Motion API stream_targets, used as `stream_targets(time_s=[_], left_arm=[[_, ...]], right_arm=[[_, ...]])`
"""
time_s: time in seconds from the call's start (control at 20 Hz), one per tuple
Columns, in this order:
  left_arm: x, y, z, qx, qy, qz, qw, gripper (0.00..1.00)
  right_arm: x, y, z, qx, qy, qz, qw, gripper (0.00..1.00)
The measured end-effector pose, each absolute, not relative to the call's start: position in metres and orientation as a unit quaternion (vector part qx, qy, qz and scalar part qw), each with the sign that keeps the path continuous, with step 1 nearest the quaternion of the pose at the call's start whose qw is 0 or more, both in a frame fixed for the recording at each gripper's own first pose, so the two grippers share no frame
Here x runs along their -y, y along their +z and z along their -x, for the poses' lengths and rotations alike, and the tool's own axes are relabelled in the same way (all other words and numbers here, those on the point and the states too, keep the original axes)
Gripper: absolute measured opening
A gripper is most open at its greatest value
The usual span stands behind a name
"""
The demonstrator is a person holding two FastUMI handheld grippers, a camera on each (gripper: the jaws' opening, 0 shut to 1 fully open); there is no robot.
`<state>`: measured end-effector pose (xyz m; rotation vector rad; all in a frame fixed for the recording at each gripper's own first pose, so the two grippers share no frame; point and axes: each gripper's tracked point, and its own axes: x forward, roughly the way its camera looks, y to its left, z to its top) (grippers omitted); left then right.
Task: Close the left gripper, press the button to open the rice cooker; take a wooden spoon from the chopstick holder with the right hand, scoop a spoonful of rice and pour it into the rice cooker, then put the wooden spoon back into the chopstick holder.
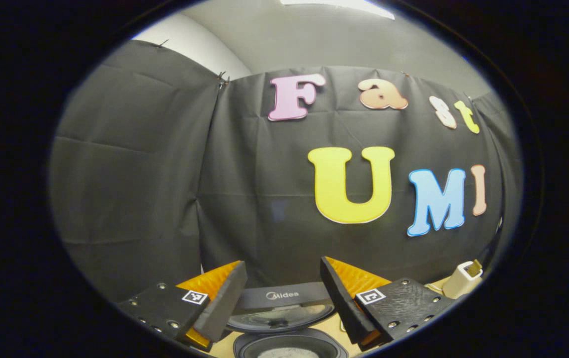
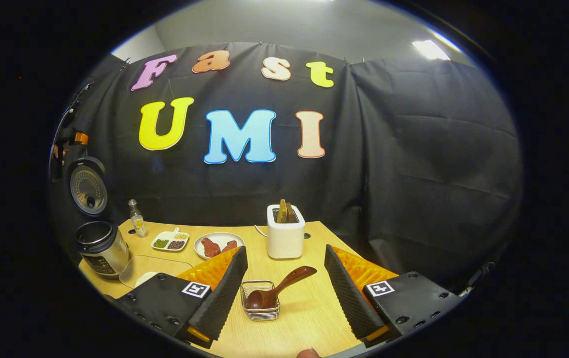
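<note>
- While the left gripper (image 1: pixel 283 288) hangs w/ jaws spread wide, holding nothing, the silver rice cooker (image 1: pixel 289 328) sits right below it, lid (image 1: pixel 284 298) up, pot interior visible.
- Right gripper (image 2: pixel 284 278): jaws wide apart, empty, above the light wooden table (image 2: pixel 309 318).
- Brown wooden spoon (image 2: pixel 277 288) rests bowl-down in a small wire-mesh chopstick holder (image 2: pixel 259 301), handle leaning up to the right, between the fingers in right gripper view.
- Cooker at far left of the table in that view, lid raised.
- Behind: white toaster (image 2: pixel 285 238) w/ bread slices, white plate (image 2: pixel 218 245) w/ reddish pieces, small divided dish (image 2: pixel 169 241), little glass bottle (image 2: pixel 137 220).
</note>
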<state>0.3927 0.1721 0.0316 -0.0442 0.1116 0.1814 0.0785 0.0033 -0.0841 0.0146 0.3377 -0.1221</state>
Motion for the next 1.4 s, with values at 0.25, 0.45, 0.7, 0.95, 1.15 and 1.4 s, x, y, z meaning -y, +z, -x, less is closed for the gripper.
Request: stream_targets(time_s=[0.25,0.45,0.7,0.95,1.15,1.4], left_arm=[[-0.194,-0.004,-0.431,-0.083,0.104,0.027,0.991,0.92],[-0.199,-0.03,-0.439,-0.106,0.108,0.042,0.988,0.9],[-0.196,-0.037,-0.428,-0.126,0.109,0.051,0.985,0.93],[-0.177,-0.04,-0.398,-0.133,0.104,0.05,0.984,0.94],[-0.163,-0.054,-0.361,-0.146,0.104,0.051,0.983,0.97],[-0.141,-0.08,-0.315,-0.165,0.105,0.046,0.98,0.96]], right_arm=[[-0.016,-0.085,-0.071,-0.174,-0.066,0.001,0.983,0.99],[-0.02,-0.083,-0.066,-0.174,-0.067,0.001,0.982,0.99],[-0.017,-0.076,-0.057,-0.168,-0.063,0.008,0.984,0.99],[-0.01,-0.068,-0.046,-0.16,-0.047,-0.001,0.986,0.99],[0.0,-0.063,-0.038,-0.155,-0.032,-0.001,0.987,0.99],[0.018,-0.058,-0.029,-0.15,-0.018,-0.001,0.989,0.95]])
